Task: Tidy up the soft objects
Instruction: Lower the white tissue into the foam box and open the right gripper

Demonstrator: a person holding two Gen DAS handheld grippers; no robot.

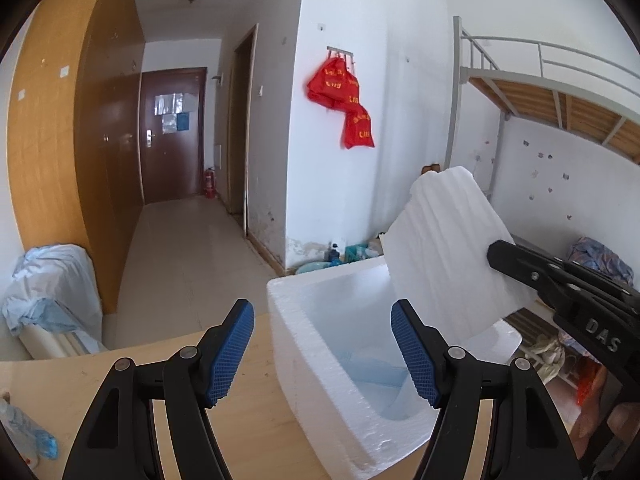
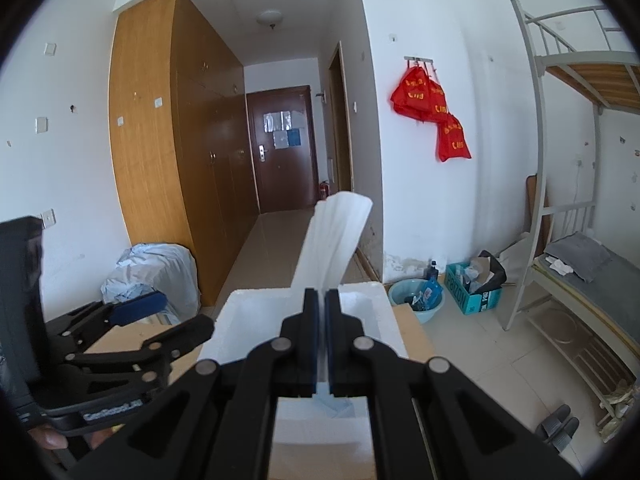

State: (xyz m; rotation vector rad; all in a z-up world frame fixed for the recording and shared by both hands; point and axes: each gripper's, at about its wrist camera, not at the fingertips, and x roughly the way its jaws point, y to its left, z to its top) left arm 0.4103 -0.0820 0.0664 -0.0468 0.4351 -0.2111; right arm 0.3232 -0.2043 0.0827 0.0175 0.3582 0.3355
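Grainy styrofoam box point(image 1: 320, 344), ribbed foam sheet point(image 1: 448, 256).

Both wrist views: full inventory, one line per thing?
foam box: 1, white, open, on the wooden table
foam sheet: 1, white, held tilted above the box
red bags: several, hung on wall hooks
basin: 1, light blue, on floor
cardboard box: 1, teal, beside basin
bunk bed: 1, grey frame, right
door: 1, dark brown, hallway end
left tool: open
right tool: shut on the sheet

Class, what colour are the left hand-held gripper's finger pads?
Blue pads, clearest in the left wrist view.
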